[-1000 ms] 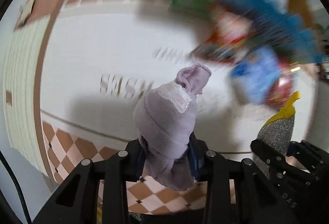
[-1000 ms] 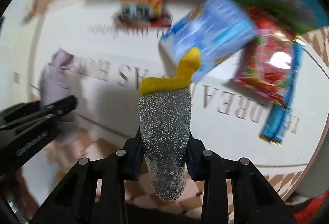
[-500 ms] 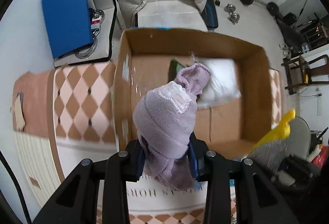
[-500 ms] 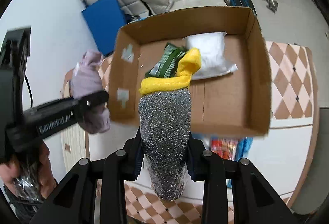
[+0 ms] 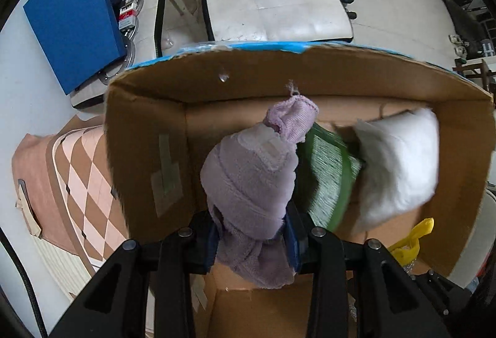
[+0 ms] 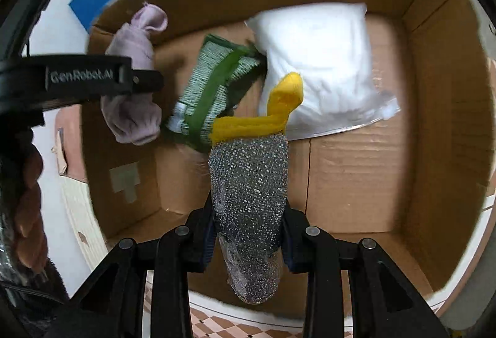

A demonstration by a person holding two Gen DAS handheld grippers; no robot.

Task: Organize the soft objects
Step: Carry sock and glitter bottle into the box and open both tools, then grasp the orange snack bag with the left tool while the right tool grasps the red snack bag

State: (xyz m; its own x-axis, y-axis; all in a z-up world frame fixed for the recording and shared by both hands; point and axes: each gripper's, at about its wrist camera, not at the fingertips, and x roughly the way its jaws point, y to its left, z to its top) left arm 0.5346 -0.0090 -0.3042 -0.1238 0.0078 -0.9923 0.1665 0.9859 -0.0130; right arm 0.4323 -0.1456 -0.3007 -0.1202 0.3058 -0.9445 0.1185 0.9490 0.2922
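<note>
— While both tools hang over the cardboard box [image 6: 434, 108], what am I carrying on the left?

— My left gripper [image 5: 252, 232] is clamped on the lilac sock bundle [image 5: 251, 183]. Its long axis runs straight ahead along the fingers, knotted end pointing away from the gripper toward the box's far wall, loose end hanging behind the pads.

— And the right?

— My right gripper [image 6: 249, 232] is closed on the glittery silver sock [image 6: 249, 192]. It also lies lengthwise along the fingers, with the yellow cuff [image 6: 269, 118] at the forward end, curling up and to the right.

— What lies ahead of them in the box?

— Just beyond the silver sock's cuff sits a white padded bag [image 6: 319, 59], and to its left a green-banded packet [image 6: 214, 84], tilted, touching the bag. From the right view the lilac bundle hangs left of that packet, inside the box's left wall.
</note>
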